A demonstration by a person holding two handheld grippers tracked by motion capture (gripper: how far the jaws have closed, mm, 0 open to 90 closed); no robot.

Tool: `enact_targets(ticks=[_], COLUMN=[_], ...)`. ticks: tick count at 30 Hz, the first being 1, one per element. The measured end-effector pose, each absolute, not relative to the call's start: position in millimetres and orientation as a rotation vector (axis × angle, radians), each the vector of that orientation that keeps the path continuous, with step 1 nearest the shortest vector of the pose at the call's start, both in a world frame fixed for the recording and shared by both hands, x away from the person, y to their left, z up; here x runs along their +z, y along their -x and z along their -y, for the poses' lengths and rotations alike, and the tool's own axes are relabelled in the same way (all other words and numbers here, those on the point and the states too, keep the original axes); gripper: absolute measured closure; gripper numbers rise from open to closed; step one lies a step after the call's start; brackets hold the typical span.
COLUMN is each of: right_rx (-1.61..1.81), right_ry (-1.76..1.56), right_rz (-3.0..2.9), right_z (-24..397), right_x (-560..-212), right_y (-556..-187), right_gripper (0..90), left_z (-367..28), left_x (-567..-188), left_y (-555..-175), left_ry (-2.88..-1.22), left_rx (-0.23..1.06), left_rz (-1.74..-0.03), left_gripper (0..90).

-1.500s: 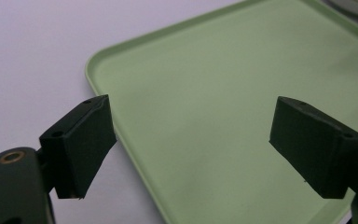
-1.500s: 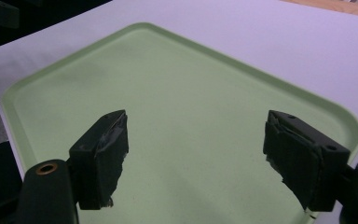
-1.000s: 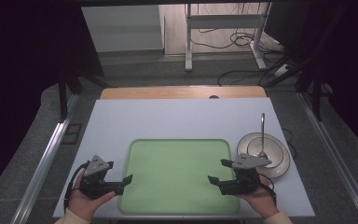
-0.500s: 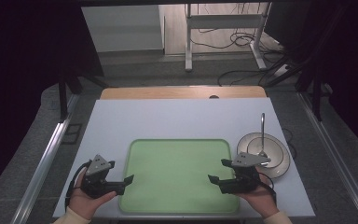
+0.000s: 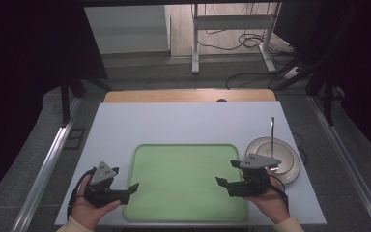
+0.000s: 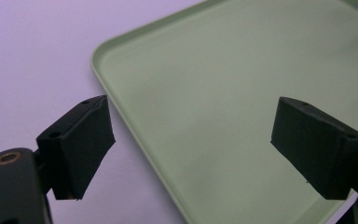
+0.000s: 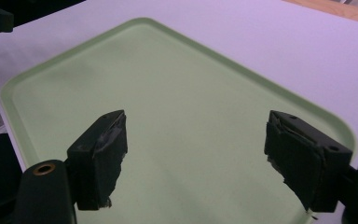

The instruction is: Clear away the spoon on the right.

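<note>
The left gripper (image 5: 134, 186) sits at the near left edge of the green tray (image 5: 188, 164), held in the person's left hand (image 5: 88, 208). Its jaws stand wide apart with nothing between them. In the left gripper view, the left gripper (image 6: 191, 144) straddles the tray's rim: one jaw is over the white bench surface (image 6: 32, 60), the other over the green tray (image 6: 223, 93). The tray's rounded corner lies ahead of the jaws.

The right gripper (image 5: 221, 181) is held in the person's right hand (image 5: 270, 203) over the near right part of the tray, pointing toward the left gripper. Its jaws are also spread wide and hold nothing. In the right gripper view, the right gripper (image 7: 193, 154) has both jaws above the green tray (image 7: 168, 93), whose bare floor extends ahead of them to the far rim. The white bench (image 7: 270, 51) lies beyond that rim.

A round plate (image 5: 290, 166) rests on the bench (image 5: 174, 121) just behind and outboard of the right gripper, close beside the tray's right edge. A slim metal utensil (image 5: 272, 135) lies across the plate, its handle pointing away from the gripper toward the far side of the bench; its type cannot be determined. A grey three-cornered plate tops each gripper, and a cable trails from each toward the person.
</note>
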State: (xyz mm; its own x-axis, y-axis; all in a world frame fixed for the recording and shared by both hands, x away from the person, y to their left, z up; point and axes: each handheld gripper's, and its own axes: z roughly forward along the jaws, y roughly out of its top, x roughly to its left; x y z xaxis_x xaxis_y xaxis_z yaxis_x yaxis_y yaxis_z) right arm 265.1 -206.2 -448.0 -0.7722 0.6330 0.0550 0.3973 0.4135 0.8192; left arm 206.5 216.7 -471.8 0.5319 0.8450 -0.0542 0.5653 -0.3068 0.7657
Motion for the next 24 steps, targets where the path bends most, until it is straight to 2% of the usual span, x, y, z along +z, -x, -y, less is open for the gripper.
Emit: enact_targets(ticks=[11, 24], right_rx=[1.311, 1.318], right_ry=[-0.945, -0.945], right_rz=[-2.382, -2.424], right_z=[205.3, 201.4], right_x=[-418.7, -390.3], right_y=[-278.7, -314.4], right_gripper=[23.8, 25.3], left_z=[-213.5, -218.0], left_x=[-471.7, -473.3], left_y=[-206.9, -206.6], left_ry=[-2.020, -2.009], left_rx=[0.463, 0.463], left_rz=[-1.127, -1.135], left_gripper=[12.5, 12.8])
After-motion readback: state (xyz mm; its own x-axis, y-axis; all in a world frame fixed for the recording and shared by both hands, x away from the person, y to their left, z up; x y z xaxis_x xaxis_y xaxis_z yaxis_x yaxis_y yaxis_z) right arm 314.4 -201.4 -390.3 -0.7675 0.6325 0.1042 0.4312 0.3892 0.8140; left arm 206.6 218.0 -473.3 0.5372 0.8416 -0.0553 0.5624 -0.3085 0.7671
